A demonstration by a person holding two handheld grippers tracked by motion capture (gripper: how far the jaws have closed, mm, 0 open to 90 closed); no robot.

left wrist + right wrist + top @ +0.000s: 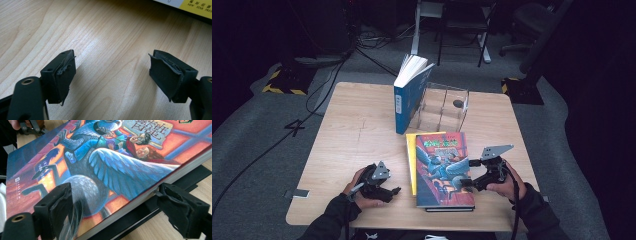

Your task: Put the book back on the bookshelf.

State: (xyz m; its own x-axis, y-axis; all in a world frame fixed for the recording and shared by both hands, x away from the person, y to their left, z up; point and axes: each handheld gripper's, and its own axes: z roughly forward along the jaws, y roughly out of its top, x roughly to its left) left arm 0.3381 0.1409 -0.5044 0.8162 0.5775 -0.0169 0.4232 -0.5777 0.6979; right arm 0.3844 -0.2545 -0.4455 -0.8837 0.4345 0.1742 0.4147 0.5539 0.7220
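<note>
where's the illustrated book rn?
High view: the illustrated book lies flat at the table's near edge, atop a yellow book, its right edge between the open right tongs.

Blue book (pixel 411 93): upright at the far middle of the wooden table (pixel 357 135), pages fanned open at its top.
Clear acrylic organizer (pixel 443 107): just right of that book, touching it.
Office chairs (pixel 464 20): beyond the table, in shadow.

A lab: hazard-taped stands (pixel 284 80), floor cables (pixel 332 75); office chair (pixel 532 20) behind.
</note>
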